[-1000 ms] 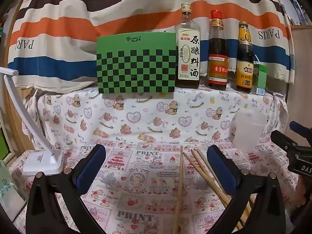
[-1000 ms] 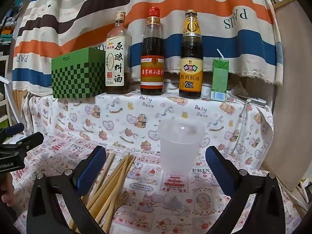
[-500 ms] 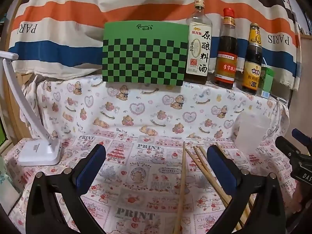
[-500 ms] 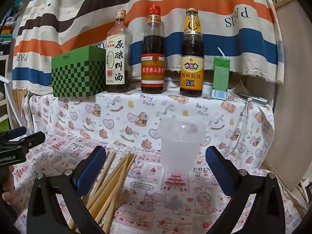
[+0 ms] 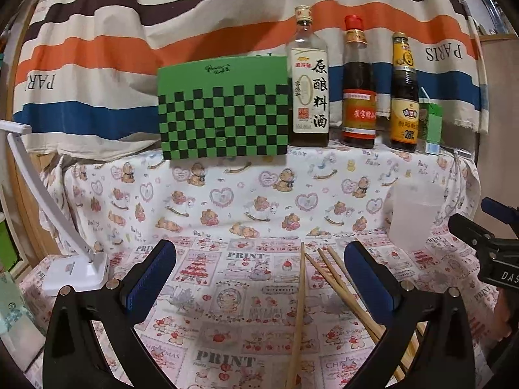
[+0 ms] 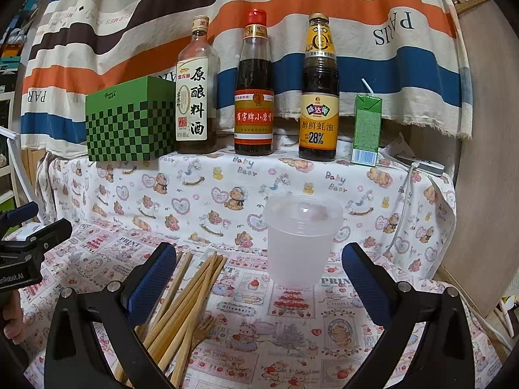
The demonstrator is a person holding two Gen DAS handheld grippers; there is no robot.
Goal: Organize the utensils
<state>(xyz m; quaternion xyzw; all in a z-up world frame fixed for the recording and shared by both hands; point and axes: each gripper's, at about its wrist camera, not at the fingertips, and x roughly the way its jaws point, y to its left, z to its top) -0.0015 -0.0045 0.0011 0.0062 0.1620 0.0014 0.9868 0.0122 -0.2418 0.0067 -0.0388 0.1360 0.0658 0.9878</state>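
Note:
Several wooden chopsticks [image 6: 188, 295] lie in a loose pile on the printed cloth, with a small wooden fork [image 6: 202, 329] among them. A translucent plastic cup [image 6: 301, 240] stands upright just right of the pile. My right gripper [image 6: 258, 278] hovers open in front of the cup, its left finger over the pile. My left gripper [image 5: 259, 278] is open and holds nothing; the chopsticks [image 5: 300, 304] run under its right half, and the cup [image 5: 413, 215] is at its far right. Each gripper shows at the edge of the other's view.
On a raised cloth-covered shelf behind stand a green checkered box [image 5: 223, 110], three sauce bottles [image 6: 254, 87] and a green drink carton [image 6: 366, 129]. A white desk lamp base [image 5: 76, 269] sits at the left. A wooden panel [image 6: 486, 162] borders the right side.
The left wrist view tilted up and shifted right, then came back near its earlier framing. The right gripper has barely moved. Chopsticks and cup lie as before.

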